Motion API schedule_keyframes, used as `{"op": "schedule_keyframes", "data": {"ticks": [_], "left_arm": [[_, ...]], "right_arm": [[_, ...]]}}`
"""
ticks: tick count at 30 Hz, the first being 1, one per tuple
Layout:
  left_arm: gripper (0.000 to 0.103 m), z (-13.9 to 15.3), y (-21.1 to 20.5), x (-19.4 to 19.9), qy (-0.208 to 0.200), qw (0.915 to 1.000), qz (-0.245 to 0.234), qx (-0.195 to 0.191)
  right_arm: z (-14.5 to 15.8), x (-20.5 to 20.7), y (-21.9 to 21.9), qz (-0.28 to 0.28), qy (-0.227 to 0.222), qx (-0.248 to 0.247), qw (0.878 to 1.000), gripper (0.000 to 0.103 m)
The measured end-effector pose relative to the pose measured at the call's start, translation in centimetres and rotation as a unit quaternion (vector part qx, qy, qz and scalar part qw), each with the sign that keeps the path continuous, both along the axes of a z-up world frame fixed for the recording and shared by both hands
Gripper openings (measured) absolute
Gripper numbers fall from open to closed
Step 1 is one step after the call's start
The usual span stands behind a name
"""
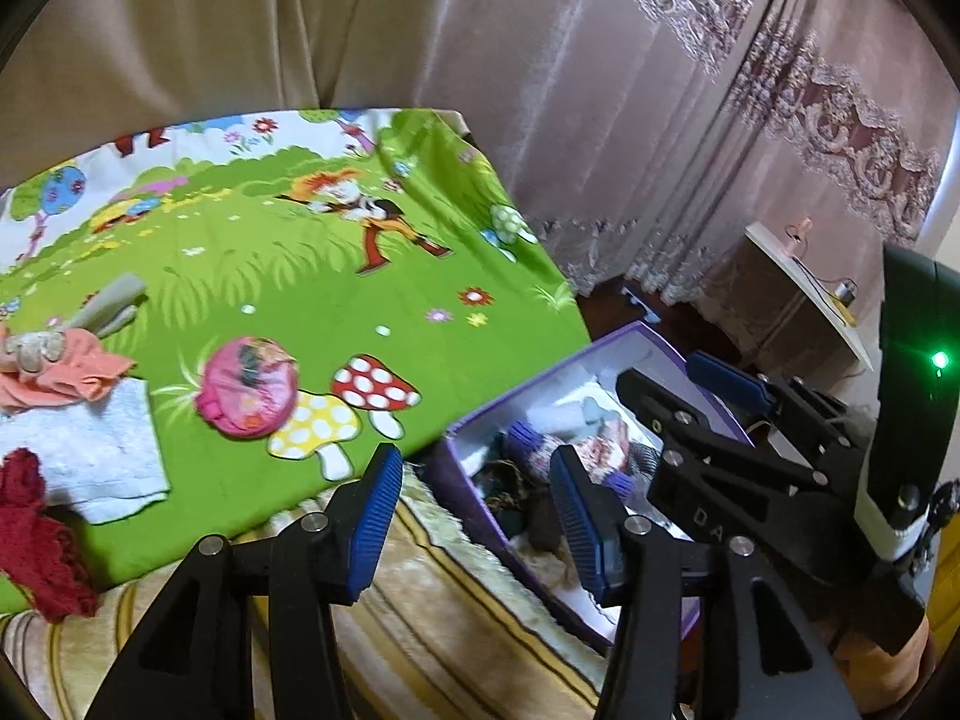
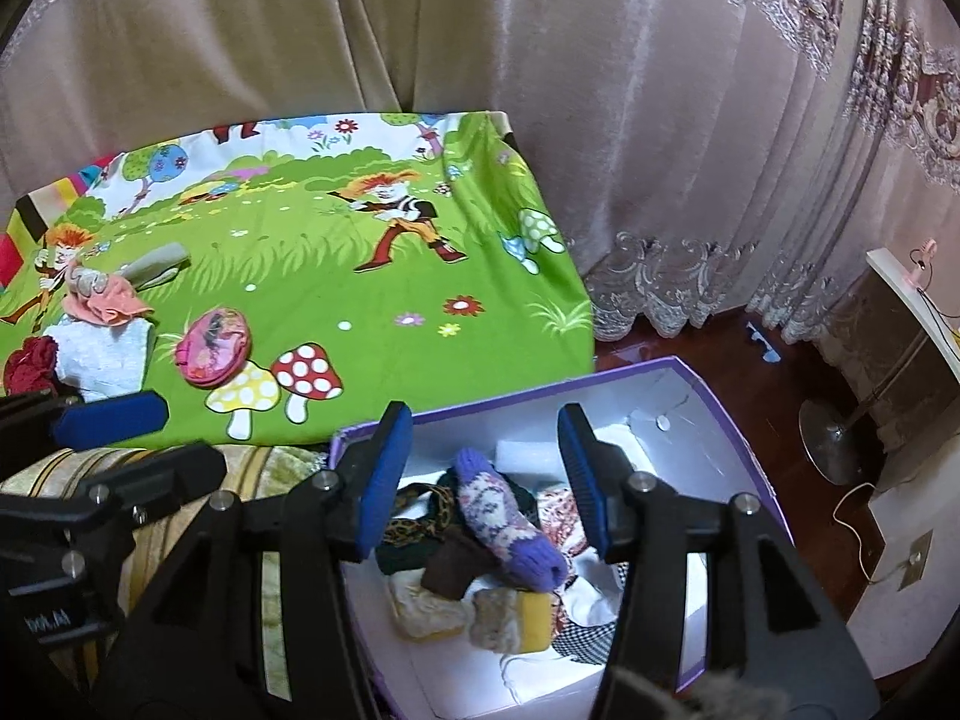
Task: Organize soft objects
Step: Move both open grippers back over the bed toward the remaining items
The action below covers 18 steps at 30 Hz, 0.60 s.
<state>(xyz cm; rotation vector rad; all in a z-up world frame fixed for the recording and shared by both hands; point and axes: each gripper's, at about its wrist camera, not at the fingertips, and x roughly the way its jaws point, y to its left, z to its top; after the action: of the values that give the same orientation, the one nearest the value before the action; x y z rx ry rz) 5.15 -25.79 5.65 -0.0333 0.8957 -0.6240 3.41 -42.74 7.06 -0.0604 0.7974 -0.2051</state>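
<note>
Above the purple cardboard box (image 2: 744, 420) beside the near right corner of the green cartoon-print cloth (image 2: 384, 354), the right gripper (image 2: 480, 474) hangs with its jaws spread and empty over the purple patterned knitted mitten (image 2: 504, 516) lying inside. The left gripper (image 1: 474, 516) is likewise spread and empty. Judging by the pink round fabric pouch (image 1: 247, 387), white towel (image 1: 96, 450) and dark red knit piece (image 1: 30, 534) along the cloth's left near edge, the next grasp should pinch one bunched item alone and lift it clear.
</note>
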Motion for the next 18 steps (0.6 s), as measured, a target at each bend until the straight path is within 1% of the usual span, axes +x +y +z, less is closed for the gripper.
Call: {"op": "schedule_keyframes", "data": {"ticks": [9, 18], "left_arm": [[0.053, 0.7, 2.3, 1.1, -0.013, 0.9994, 0.032, -0.002], [0.053, 1.2, 5.0, 2.5, -0.016, 0.998, 0.061, -0.006]], "right_arm": [[0.3, 0.7, 1.6, 0.017, 0.0, -0.003, 1.0, 0.055], [0.3, 2.0, 3.3, 0.038, 0.003, -0.001, 0.999, 0.056]]}}
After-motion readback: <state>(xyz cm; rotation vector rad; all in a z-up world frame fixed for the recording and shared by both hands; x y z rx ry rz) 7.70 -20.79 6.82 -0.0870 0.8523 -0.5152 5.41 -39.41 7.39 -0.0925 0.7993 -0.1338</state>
